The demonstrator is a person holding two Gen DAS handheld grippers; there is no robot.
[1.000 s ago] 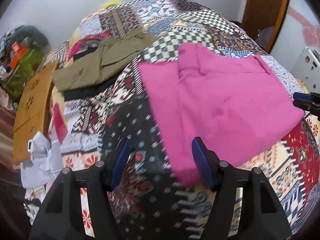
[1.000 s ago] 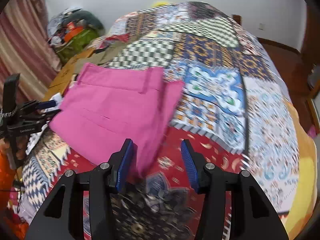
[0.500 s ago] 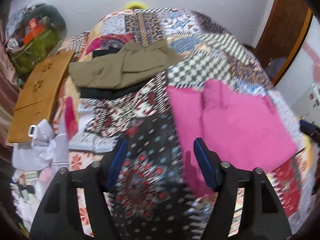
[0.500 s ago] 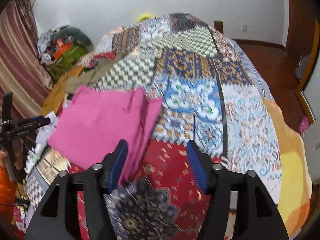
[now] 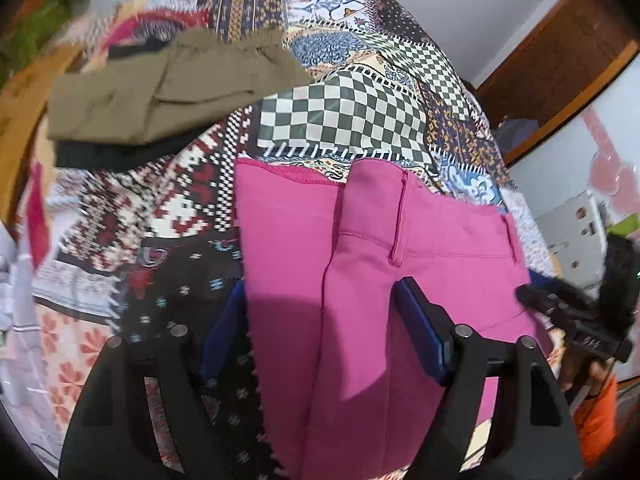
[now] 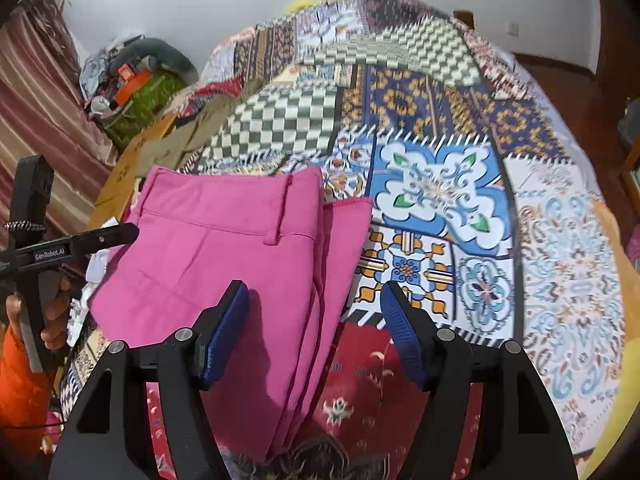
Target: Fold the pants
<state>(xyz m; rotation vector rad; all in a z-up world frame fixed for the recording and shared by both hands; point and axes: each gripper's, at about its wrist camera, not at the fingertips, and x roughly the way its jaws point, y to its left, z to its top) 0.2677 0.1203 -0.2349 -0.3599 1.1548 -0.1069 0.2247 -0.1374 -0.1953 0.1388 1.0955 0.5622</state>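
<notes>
Pink pants (image 5: 360, 264) lie folded flat on a patchwork bed cover (image 5: 344, 116), waistband toward the far side. My left gripper (image 5: 320, 320) is open and empty, hovering over the pants' left part. In the right wrist view the same pink pants (image 6: 224, 248) lie left of centre. My right gripper (image 6: 314, 320) is open and empty above the pants' right edge. The left gripper (image 6: 72, 248) shows at the left of that view, and the right gripper (image 5: 576, 316) shows at the right of the left wrist view.
Folded olive pants (image 5: 160, 88) rest on dark clothing at the far left of the bed. A wooden board (image 6: 132, 160) and a clutter pile (image 6: 136, 84) sit beyond the bed's left side. A wooden door (image 5: 560, 68) stands at the right.
Both grippers have moved in closer over the pink pants, which now fill more of each view. Both stay open and empty.
</notes>
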